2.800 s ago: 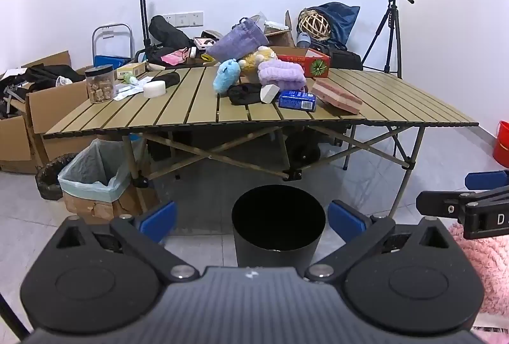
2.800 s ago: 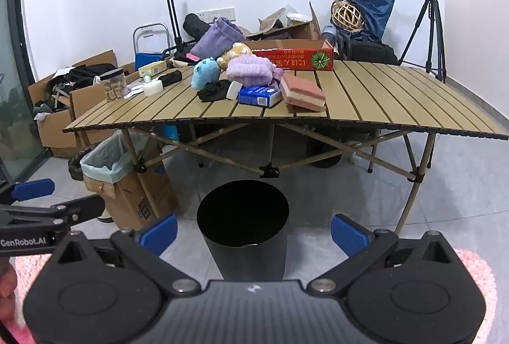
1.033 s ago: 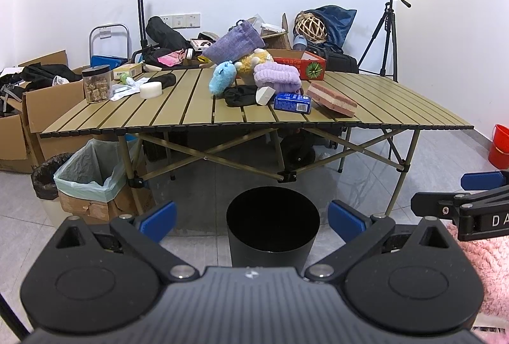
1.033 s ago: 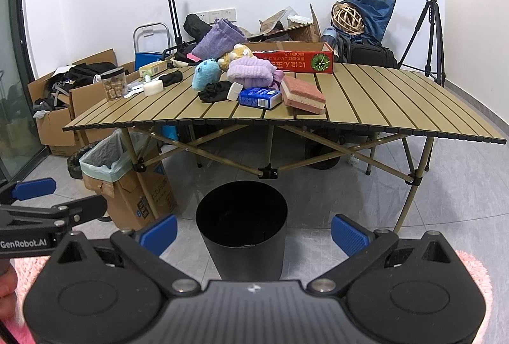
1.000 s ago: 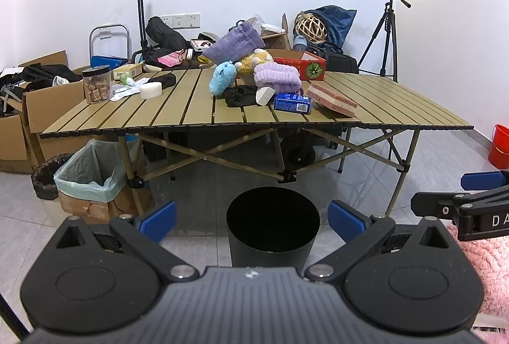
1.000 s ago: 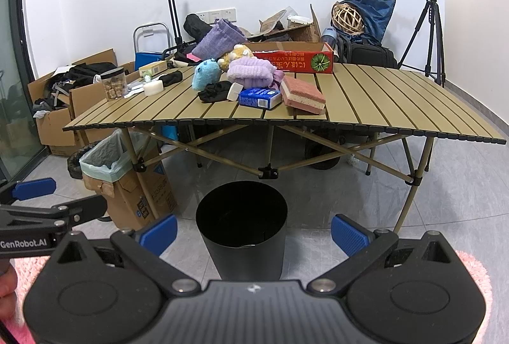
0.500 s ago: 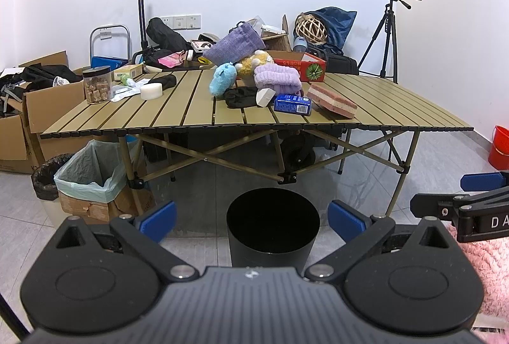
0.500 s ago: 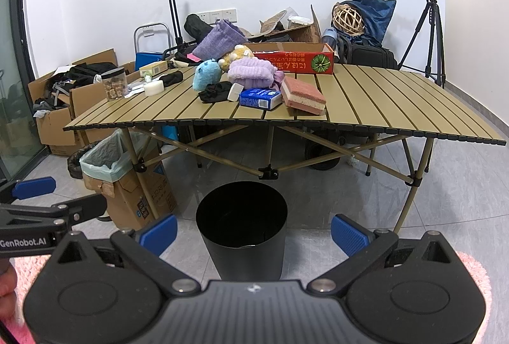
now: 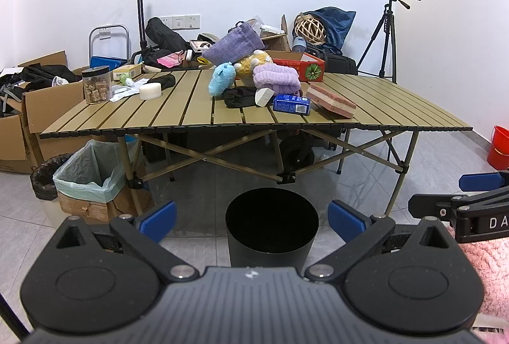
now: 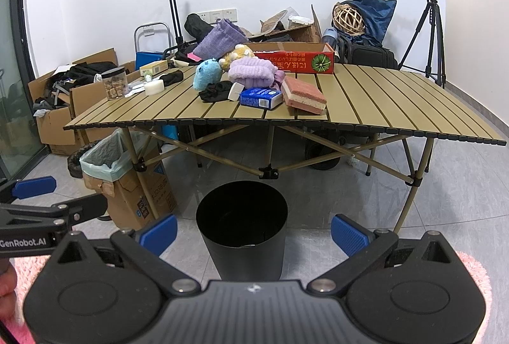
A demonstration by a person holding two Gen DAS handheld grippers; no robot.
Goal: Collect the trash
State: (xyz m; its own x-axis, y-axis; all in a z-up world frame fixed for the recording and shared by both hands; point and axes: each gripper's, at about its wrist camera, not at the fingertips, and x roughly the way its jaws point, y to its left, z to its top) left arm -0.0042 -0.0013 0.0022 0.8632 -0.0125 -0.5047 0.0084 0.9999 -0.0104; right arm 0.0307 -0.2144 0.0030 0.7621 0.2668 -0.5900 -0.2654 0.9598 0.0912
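Observation:
A black round bin (image 9: 272,224) (image 10: 242,232) stands on the floor in front of a slatted folding table (image 9: 178,118) (image 10: 381,99). On the table lie a blue carton (image 9: 292,104) (image 10: 261,97), a pink sponge block (image 9: 332,100) (image 10: 303,92), a small white piece (image 9: 264,96) (image 10: 236,91), a black cloth (image 9: 238,97), a white roll (image 9: 150,90) and soft toys. My left gripper (image 9: 251,218) and my right gripper (image 10: 253,231) are both open and hold nothing, low and well short of the table, with the bin between their fingers in view.
A lined cardboard box bin (image 9: 92,182) (image 10: 117,166) sits under the table's left end. Cardboard boxes (image 9: 19,127) crowd the left wall. A tripod (image 9: 386,38) (image 10: 429,26) stands at the back right, a red bucket (image 9: 499,147) at the far right. A pink rug (image 9: 486,264) lies underfoot.
Both views have dropped slightly lower and drawn back a little from the table over the last seconds. Both grippers stayed open and empty.

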